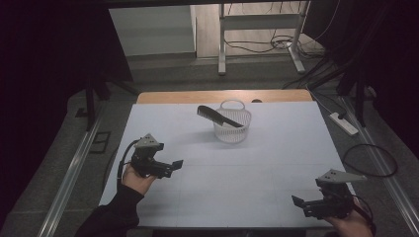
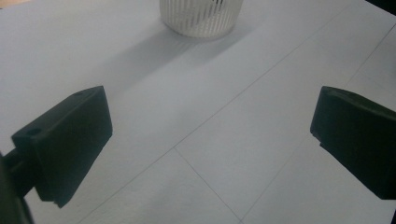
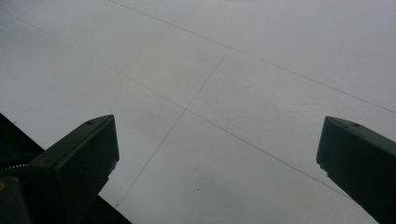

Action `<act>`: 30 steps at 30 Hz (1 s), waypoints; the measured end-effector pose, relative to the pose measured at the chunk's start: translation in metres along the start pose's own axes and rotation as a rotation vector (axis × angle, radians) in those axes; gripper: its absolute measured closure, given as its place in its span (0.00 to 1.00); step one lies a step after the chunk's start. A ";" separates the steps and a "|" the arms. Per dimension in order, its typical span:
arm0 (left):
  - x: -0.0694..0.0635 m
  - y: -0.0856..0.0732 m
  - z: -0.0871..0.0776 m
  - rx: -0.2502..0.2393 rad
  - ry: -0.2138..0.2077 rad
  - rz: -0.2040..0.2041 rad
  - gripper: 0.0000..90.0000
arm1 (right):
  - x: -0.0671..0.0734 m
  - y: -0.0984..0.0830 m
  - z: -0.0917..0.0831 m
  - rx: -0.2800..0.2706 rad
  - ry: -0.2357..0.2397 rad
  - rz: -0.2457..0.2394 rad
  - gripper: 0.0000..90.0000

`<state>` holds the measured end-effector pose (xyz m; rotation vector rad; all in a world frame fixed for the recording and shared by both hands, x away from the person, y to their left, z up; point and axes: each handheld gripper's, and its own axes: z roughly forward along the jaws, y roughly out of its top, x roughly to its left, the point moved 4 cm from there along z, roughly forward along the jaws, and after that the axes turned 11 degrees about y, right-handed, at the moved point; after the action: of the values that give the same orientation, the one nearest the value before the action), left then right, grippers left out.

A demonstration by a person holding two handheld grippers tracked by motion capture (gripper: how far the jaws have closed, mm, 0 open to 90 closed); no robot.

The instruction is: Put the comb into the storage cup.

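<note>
Left gripper [image 1: 174,165]: held above the near-left part of the table, jaws spread wide with nothing between them; its own view confirms the wide gap over bare sheet. Right gripper [image 1: 298,202]: held at the near-right corner, jaws likewise wide apart and empty, aimed toward the table's middle.

Hidden or unclear: the right hand [image 1: 352,224] is cut off by the bottom edge of the high view. In the left gripper view the basket [image 2: 198,18] is cropped at the top, so only its ribbed lower wall shows. The comb's teeth are too small to make out.

Surface and room: a white sheet [image 1: 257,168] with faint grid lines covers the table; a wooden edge [image 1: 222,96] shows at the far side. Beyond lie grey floor, a white desk frame [image 1: 259,29] and loose cables [image 1: 267,44]. Lighting is dim.

The comb [image 1: 219,116], black, rests across the rim of the basket at the far centre of the table, well apart from both grippers. Its long axis runs from far-left to near-right, the left end overhanging the rim.
</note>
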<state>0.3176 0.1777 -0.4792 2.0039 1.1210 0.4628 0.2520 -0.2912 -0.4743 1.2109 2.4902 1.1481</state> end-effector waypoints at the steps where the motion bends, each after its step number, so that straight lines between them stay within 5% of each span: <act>1: 0.000 0.000 -0.001 -0.002 -0.001 -0.003 0.00 | 0.000 0.000 0.000 0.000 0.000 -0.001 0.00; 30: -0.001 -0.016 -0.024 -0.020 0.002 -0.046 0.00 | 0.000 0.001 0.001 -0.001 -0.001 -0.004 0.00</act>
<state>0.2928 0.1928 -0.4768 1.9567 1.1572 0.4499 0.2526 -0.2902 -0.4741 1.2057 2.4902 1.1468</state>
